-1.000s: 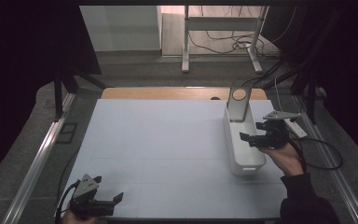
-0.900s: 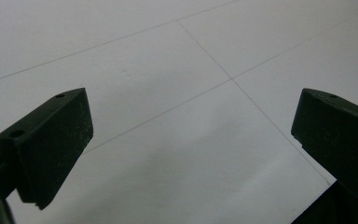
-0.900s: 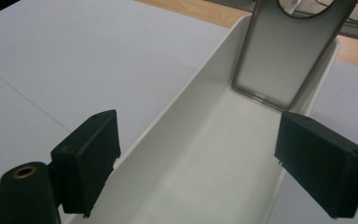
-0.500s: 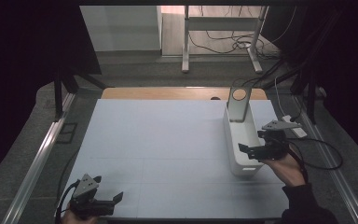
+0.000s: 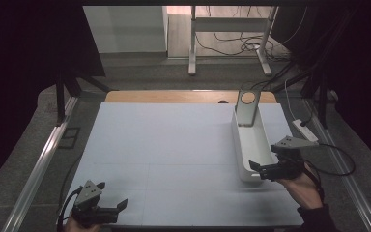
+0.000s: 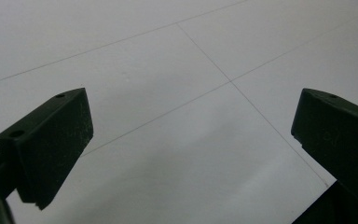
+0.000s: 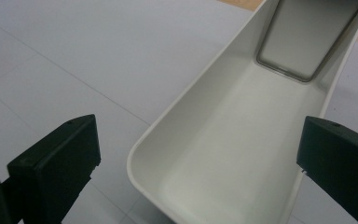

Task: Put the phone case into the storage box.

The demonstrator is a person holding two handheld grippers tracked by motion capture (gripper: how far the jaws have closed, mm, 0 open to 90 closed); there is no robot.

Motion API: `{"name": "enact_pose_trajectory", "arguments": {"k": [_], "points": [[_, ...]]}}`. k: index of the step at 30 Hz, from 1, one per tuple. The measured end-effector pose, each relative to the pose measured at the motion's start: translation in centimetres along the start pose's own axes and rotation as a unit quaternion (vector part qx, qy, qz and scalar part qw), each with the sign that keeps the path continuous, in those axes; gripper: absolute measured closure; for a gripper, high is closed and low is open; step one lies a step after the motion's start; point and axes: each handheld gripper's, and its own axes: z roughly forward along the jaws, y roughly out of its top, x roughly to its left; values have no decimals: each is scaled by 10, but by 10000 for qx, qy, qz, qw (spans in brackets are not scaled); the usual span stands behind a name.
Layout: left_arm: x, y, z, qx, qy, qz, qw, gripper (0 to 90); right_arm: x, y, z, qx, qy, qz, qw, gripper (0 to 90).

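Since a second ago the right gripper [image 5: 261,170] has drawn back toward the person along the white tray [image 5: 251,140], from about the tray's middle to its near end, while the left gripper [image 5: 118,209] has stayed put and the tray has not shifted.

Nearest, at about 7 o'clock on the table [image 5: 174,145], the left gripper is held low by a hand at the front edge. Its jaws are spread wide, with nothing between them. In the left gripper view [image 6: 191,154] they frame bare white table top [image 6: 177,93] crossed by thin seam lines.

At about 4 o'clock, the right gripper sits in the person's right hand [image 5: 303,186], its cable trailing off toward 3 o'clock. Its jaws are also spread wide and hold nothing; they point toward 9 o'clock at the tray's near end, very close to it. In the right gripper view [image 7: 198,163] the tray's rounded near end [image 7: 223,158] lies between and beyond the two open jaws, and I cannot tell whether either jaw touches the rim.

The tray is a long, narrow white trough, empty inside, lying at about 3 o'clock on the table and running from near to far. At its far end a flat grey upright plate [image 5: 247,104] with a round hole rises, leaning slightly. Beyond it the table's wooden far edge [image 5: 174,96] shows.
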Motion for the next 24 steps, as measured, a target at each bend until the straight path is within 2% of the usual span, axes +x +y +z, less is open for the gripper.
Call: {"name": "enact_pose_trajectory", "arguments": {"k": [8, 13, 20, 24], "points": [[-2, 0, 0, 22, 11, 38, 10000, 0, 8, -12, -11, -35, -113, -84, 9999, 0], [-1, 0, 0, 20, 8, 24, 10000, 0, 10, -21, -17, -36, -149, -54, 9999, 0], [-2, 0, 0, 27, 15, 24, 10000, 0, 11, -36, -29, -82, -335, -32, 9994, 0], [-1, 0, 0, 26, 18, 16, 10000, 0, 12, -46, -34, -83, -353, 66, 9993, 0]]}}
